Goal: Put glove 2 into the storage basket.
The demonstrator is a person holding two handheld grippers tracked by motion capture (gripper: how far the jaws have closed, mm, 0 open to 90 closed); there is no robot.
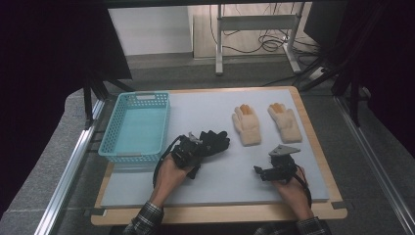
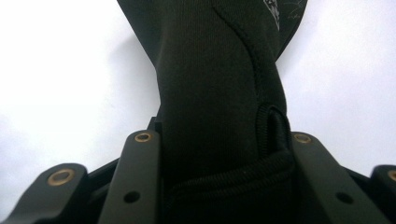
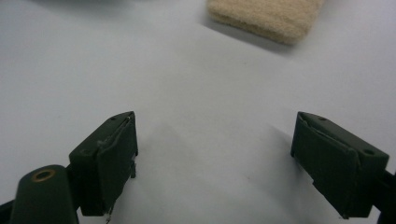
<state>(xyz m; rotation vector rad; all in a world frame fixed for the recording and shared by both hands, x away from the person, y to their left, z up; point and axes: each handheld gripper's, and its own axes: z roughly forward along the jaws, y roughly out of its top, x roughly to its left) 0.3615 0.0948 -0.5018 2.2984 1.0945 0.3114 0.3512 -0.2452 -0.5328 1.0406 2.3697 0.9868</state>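
A black glove (image 1: 214,142) lies on the pale mat just right of the basket, its cuff caught in my left gripper (image 1: 195,147). In the left gripper view the jaws are shut on the black glove (image 2: 219,93), the ribbed cuff bunched between them. Two beige gloves with orange fingertips (image 1: 246,125) (image 1: 285,122) lie flat, side by side, at the far right of the mat. My right gripper (image 1: 266,172) rests low near the front right, open, with bare mat between its fingers (image 3: 112,158). The cuff of a beige glove (image 3: 266,16) shows ahead of it.
A light blue plastic basket (image 1: 112,147) stands empty at the mat's left side. The pale mat (image 1: 220,186) lies on a wooden tabletop (image 1: 215,214) with bare wood at the front edge. Metal rails and table legs stand beyond.
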